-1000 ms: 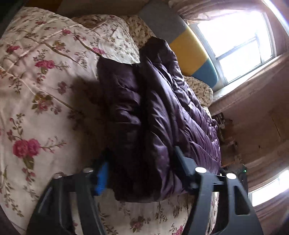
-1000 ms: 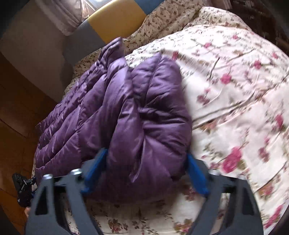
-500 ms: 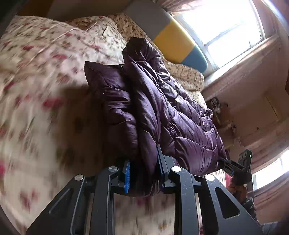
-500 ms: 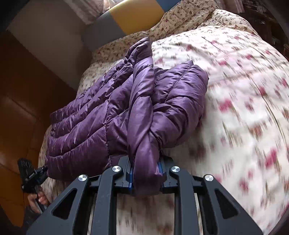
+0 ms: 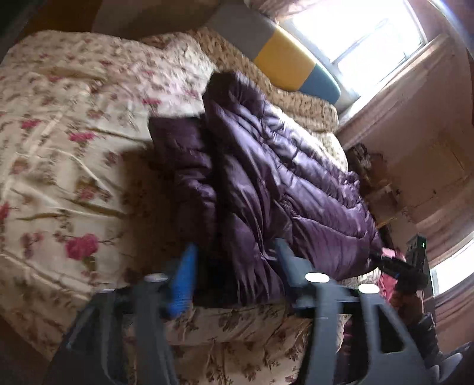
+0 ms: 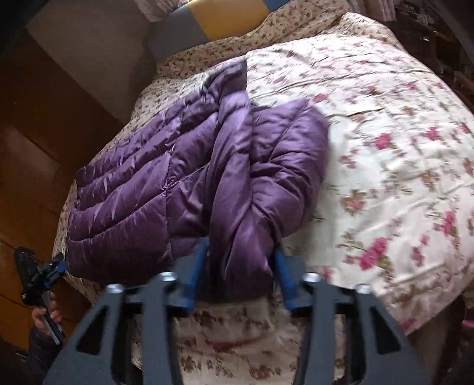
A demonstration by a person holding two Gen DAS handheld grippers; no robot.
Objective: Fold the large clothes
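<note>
Floral quilt spreads across the bed from nine o'clock in the left wrist view; the purple puffer jacket lies folded on it, running from centre toward three o'clock; the left gripper sits at six o'clock with its jaws opening, a fold of jacket between the blue pads but the left pad visibly clear of the fabric; at four o'clock the other handheld unit shows by the bed's edge; over in the right wrist view, the jacket fills the middle, quilt off to three o'clock; the right gripper at six o'clock is opening too, a bunched fold between its pads; a striped headboard cushion sits at twelve o'clock.
</note>
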